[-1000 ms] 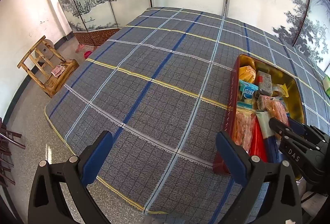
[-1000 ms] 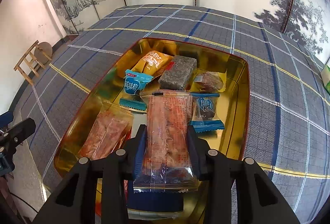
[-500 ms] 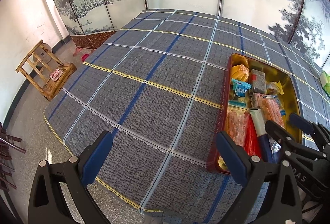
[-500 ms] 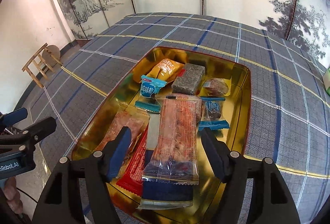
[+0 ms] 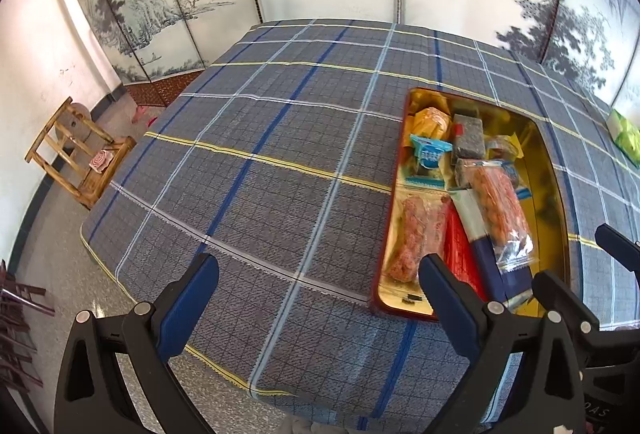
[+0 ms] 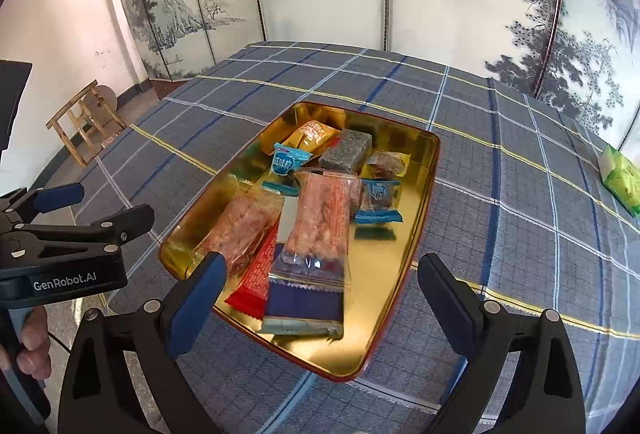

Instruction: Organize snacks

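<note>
Long snack pack [image 6: 320, 222] lies in gold tray [image 6: 416, 246], atop other wrappers. Light, crinkly, slick film; contents brittle. You pinch mid-body, gently. Right gripper [image 6: 320, 290] fingers opening, nothing between. Left gripper [image 5: 320, 298] fingers spread, empty.

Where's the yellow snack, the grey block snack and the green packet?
yellow snack [image 6: 314, 136], right wrist view, middle of its wrapper.
grey block snack [image 6: 346, 150], right wrist view, its top face.
green packet [image 6: 620, 178], right wrist view, middle of the pack on the cloth.
</note>
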